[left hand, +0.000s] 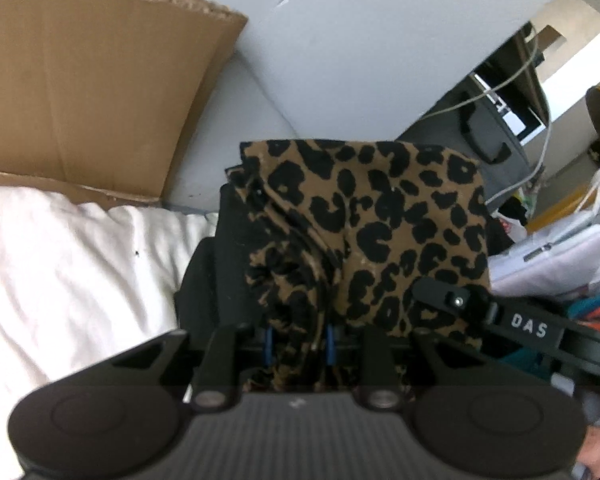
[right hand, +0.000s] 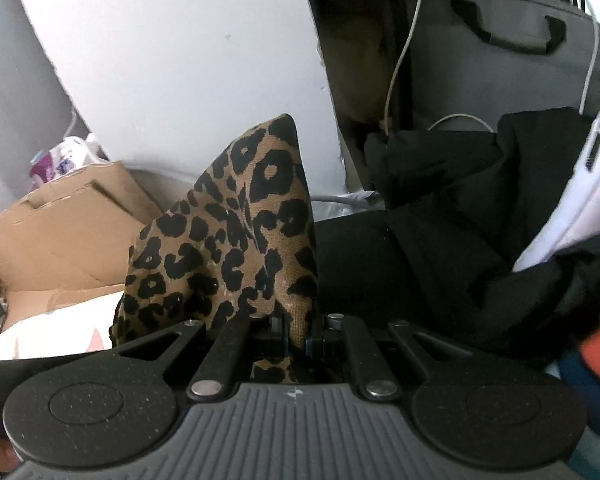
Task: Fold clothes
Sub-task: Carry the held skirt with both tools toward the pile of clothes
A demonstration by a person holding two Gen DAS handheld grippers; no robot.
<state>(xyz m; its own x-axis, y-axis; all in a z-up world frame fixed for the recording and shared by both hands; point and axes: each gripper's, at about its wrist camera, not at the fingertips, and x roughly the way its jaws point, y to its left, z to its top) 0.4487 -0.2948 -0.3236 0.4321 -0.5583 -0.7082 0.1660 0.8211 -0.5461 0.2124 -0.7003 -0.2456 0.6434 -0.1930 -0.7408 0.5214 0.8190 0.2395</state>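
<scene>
The white bedding (left hand: 60, 264) is lying beside a cardboard box (left hand: 88, 80). The leopard-print garment (left hand: 380, 220) is hanging bunched over black clothing (right hand: 440, 216). The left tool (left hand: 299, 340) is angling downward, gripping its gathered folds; the right tool (right hand: 296, 334) is tilting down too, pinching a raised corner.

Leopard-print cloth pinched in the right hand-held gripper

At bottom centre the right hand-held gripper (right hand: 298, 338) has its jaws closed on a leopard-print cloth (right hand: 236, 236), which rises from them to a point in the middle of the frame. Black clothes (right hand: 452, 208) are heaped to the right, below a grey case (right hand: 508, 68) with a black handle at upper right. A cardboard box (right hand: 60, 236) sits at the left, with a white cable (right hand: 400, 52) hanging at upper centre.
</scene>
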